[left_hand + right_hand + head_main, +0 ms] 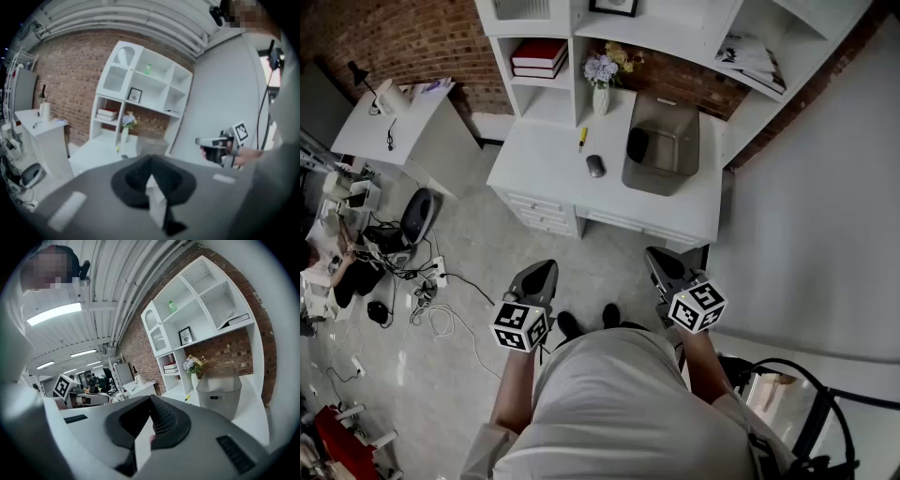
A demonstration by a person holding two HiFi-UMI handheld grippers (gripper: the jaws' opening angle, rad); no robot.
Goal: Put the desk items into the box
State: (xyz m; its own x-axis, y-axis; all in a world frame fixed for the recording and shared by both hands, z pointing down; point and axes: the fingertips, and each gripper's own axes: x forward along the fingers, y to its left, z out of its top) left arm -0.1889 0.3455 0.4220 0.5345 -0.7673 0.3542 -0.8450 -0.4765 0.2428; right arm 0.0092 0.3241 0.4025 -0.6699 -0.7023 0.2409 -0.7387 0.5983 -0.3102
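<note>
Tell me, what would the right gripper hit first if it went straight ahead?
Probably the white desk, just left of the grey box; the right gripper points there with nothing nearer in view, though depth is unclear.

Desk [546, 173] front open, box [667, 180] right, shelves [680, 33] seemingly overhanging behind

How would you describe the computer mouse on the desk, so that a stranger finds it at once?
Find the white desk below the white shelves at the brick wall. On its top, just left of the grey box, lies the mouse. It is dark and oval, unlike the thin yellow tool behind it.
</note>
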